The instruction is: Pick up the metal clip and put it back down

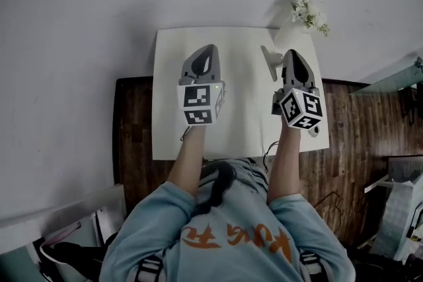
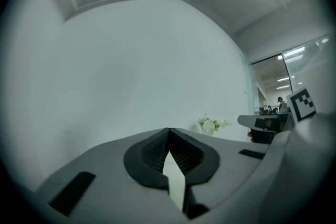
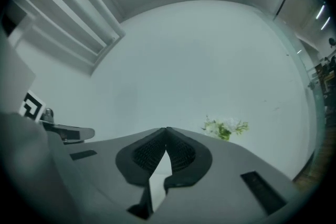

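Observation:
A small grey metal clip [image 1: 270, 63] lies on the white tabletop [image 1: 241, 122], just left of the tip of my right gripper [image 1: 291, 52]. That gripper is shut and holds nothing; in the right gripper view its dark pads meet at the tip [image 3: 166, 129]. My left gripper [image 1: 211, 48] hovers over the table's middle, also shut and empty, pads together [image 2: 168, 131]. Both gripper views look over the table at the pale wall, and the clip does not show in either.
White flowers [image 1: 309, 13] stand at the table's far right corner, also seen as flowers [image 2: 212, 124] and flowers [image 3: 224, 127]. Dark wooden floor [image 1: 350, 135] surrounds the table. Shelves and clutter [image 1: 403, 208] sit at the lower right.

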Available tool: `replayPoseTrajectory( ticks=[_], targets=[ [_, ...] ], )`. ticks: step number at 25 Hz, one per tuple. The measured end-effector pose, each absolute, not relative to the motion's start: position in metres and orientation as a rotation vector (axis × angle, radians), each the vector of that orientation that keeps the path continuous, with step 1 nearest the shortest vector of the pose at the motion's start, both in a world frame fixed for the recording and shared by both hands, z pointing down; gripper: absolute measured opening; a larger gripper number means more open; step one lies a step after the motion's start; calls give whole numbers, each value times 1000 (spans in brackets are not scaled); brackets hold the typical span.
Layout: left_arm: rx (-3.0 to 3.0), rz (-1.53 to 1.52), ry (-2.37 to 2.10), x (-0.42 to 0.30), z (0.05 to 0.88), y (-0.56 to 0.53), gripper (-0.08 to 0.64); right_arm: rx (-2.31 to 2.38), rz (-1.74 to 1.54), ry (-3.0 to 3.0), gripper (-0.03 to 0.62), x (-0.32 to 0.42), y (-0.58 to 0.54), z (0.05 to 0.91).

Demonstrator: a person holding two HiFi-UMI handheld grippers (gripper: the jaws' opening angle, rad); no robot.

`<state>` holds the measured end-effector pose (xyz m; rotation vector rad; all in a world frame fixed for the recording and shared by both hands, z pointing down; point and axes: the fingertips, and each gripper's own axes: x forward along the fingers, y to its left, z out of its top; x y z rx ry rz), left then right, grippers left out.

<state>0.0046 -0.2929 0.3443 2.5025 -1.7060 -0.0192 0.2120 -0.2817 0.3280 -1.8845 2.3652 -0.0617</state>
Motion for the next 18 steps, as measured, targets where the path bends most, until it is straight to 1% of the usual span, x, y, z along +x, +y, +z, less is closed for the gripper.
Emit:
replayPoseTrajectory(
  ticks=[4,9,18],
  targets=[
    [2620,-66,-1746,13,314,-278,20,-1780,9,2444,12,187,-262,310],
    [2648,-59,-1704,13,318,-265,20,-1799,54,2510,12,166,-248,315],
    [2617,-101,-1694,8,324,-264,20,-1841,113,2567,12,157,-245,311]
  ],
)
